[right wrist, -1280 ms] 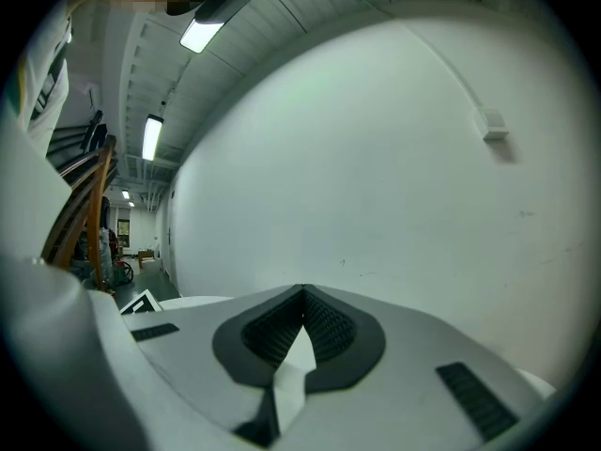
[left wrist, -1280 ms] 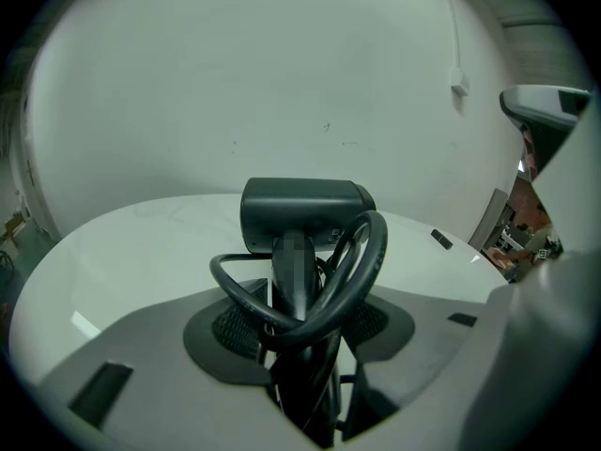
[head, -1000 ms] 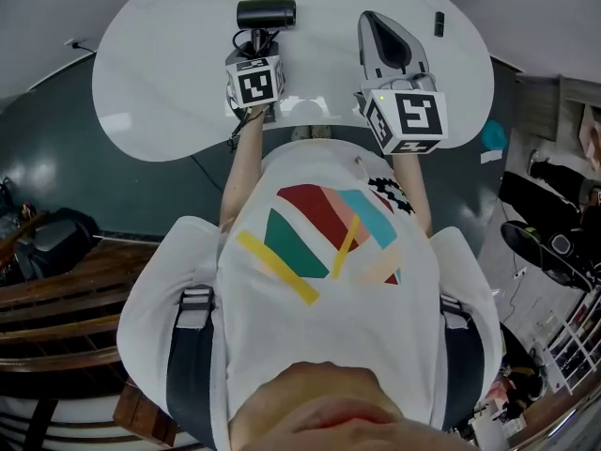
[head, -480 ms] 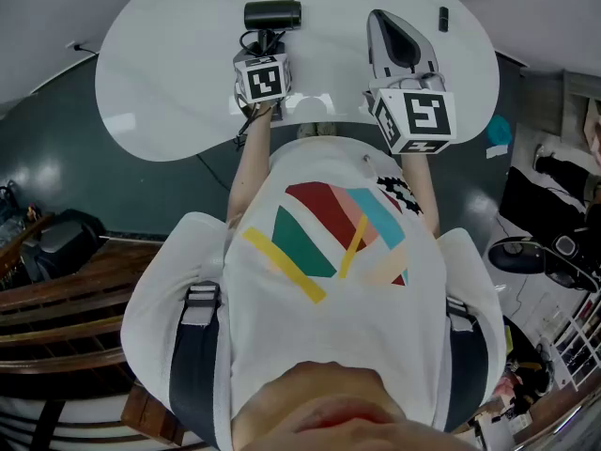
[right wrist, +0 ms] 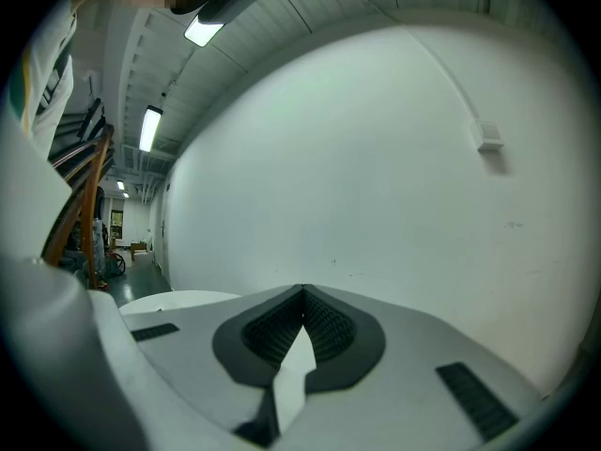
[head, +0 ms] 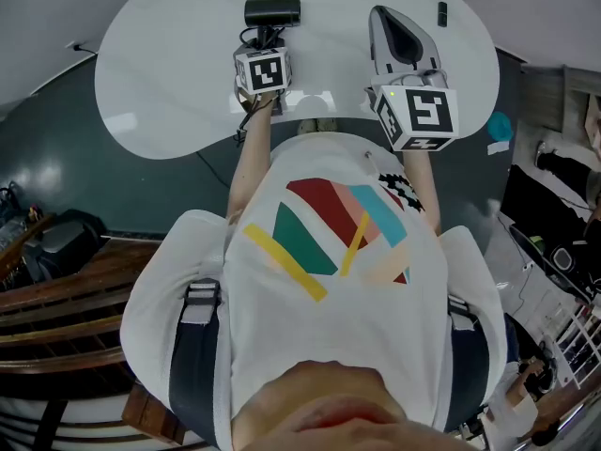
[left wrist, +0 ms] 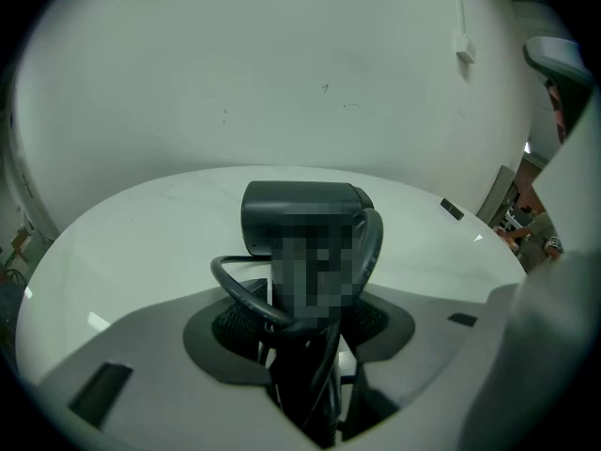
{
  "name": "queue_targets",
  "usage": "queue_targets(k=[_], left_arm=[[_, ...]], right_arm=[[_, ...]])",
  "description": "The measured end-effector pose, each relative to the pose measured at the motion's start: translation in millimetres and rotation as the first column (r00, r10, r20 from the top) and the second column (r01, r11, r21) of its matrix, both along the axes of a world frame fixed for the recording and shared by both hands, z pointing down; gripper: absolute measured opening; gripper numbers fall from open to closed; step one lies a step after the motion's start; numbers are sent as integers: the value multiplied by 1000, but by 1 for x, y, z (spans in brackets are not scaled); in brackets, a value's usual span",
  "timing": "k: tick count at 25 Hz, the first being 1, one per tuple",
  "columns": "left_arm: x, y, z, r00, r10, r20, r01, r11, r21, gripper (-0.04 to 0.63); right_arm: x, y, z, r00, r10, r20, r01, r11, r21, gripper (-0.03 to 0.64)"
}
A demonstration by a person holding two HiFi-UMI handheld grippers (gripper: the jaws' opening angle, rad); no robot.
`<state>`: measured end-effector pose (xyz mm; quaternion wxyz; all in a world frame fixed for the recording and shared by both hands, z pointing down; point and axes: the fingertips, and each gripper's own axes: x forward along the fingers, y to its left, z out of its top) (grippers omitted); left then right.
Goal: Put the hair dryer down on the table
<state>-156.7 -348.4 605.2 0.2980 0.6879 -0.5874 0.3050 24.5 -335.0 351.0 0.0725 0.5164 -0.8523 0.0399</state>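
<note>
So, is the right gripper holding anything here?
No, the right gripper has its jaws together at the tips with nothing between them, only the white wall ahead.

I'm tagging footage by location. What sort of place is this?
Probably a lab or workshop hall: a white table by a bare white wall, ceiling strip lights, glossy dark floor.

Two grippers: left gripper (head: 266, 43) and right gripper (head: 392, 19). One hair dryer (head: 272, 12), between the left one's jaws. One table (head: 169, 64). One small dark object (head: 442, 12), beyond the right one's tips.
</note>
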Motion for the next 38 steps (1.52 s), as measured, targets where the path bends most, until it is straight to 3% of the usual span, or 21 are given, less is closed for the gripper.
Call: queue_targets(k=[20, 25, 31, 38], left_arm=[[7, -2, 9, 997, 10, 71, -8, 1000, -15, 222], [6, -2, 7, 998, -5, 64, 6, 1000, -8, 226], [9, -1, 7, 1000, -13, 14, 13, 1000, 6, 299], [10, 7, -3, 1000, -18, 17, 17, 1000, 25, 308]], right_arm=[[13, 1, -3, 1000, 4, 28, -4, 1000, 17, 11], [15, 4, -2, 999, 12, 30, -13, 1000, 15, 11], [20, 10, -4, 999, 22, 44, -22, 1000, 18, 11], [16, 21, -5, 999, 8, 50, -9, 1000, 21, 11]])
